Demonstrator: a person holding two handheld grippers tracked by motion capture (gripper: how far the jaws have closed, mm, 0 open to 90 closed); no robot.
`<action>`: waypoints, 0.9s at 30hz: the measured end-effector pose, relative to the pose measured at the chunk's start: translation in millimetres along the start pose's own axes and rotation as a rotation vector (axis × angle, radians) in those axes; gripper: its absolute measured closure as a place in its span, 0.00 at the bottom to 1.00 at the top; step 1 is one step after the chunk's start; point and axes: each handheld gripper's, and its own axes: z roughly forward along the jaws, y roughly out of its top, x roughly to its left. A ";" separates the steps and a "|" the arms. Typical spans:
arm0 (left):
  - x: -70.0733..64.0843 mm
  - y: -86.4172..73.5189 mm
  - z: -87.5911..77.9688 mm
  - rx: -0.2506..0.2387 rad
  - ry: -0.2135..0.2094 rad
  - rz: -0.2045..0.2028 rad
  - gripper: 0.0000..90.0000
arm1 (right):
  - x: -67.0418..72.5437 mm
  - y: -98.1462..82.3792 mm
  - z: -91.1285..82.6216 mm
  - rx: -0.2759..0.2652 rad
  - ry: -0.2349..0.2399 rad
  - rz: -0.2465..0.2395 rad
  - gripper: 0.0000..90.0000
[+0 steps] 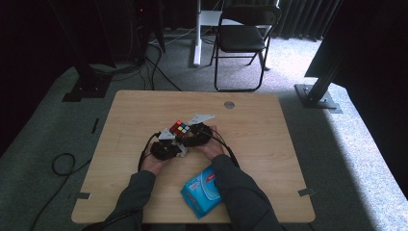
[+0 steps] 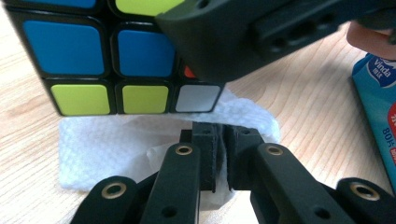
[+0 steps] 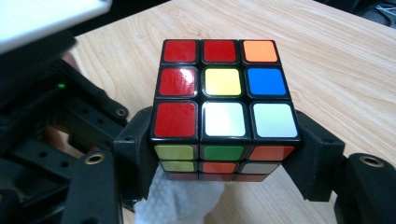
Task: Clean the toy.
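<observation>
A scrambled puzzle cube (image 1: 181, 128) is held just above the wooden table (image 1: 269, 144) near its middle. My right gripper (image 3: 224, 156) is shut on it, one black jaw pressing each side, with the red, yellow and white face up (image 3: 223, 88). My left gripper (image 2: 220, 154) is shut on a white tissue (image 2: 107, 144) that lies under the cube (image 2: 93, 60). In the high view the left gripper (image 1: 177, 146) sits just left of and below the cube, close to the right gripper (image 1: 188, 134). Under the cube the tissue (image 3: 180, 200) peeks out.
A blue tissue pack (image 1: 202, 192) lies near the table's front edge, between the person's forearms; its corner (image 2: 378, 88) is at the right of the left gripper view. A grey round cap (image 1: 229, 104) sits at the table's far edge. A black folding chair (image 1: 243, 38) stands beyond.
</observation>
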 end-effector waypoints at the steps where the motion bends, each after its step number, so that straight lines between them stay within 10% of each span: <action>1: 0.3 0.1 -0.7 0.001 0.005 0.002 0.93 | -0.2 0.0 0.2 0.001 -0.004 0.003 0.38; 27: 5.8 -16.1 -16.0 -0.014 0.076 -0.026 0.93 | -9.8 -0.3 -2.1 0.036 -0.172 0.066 0.38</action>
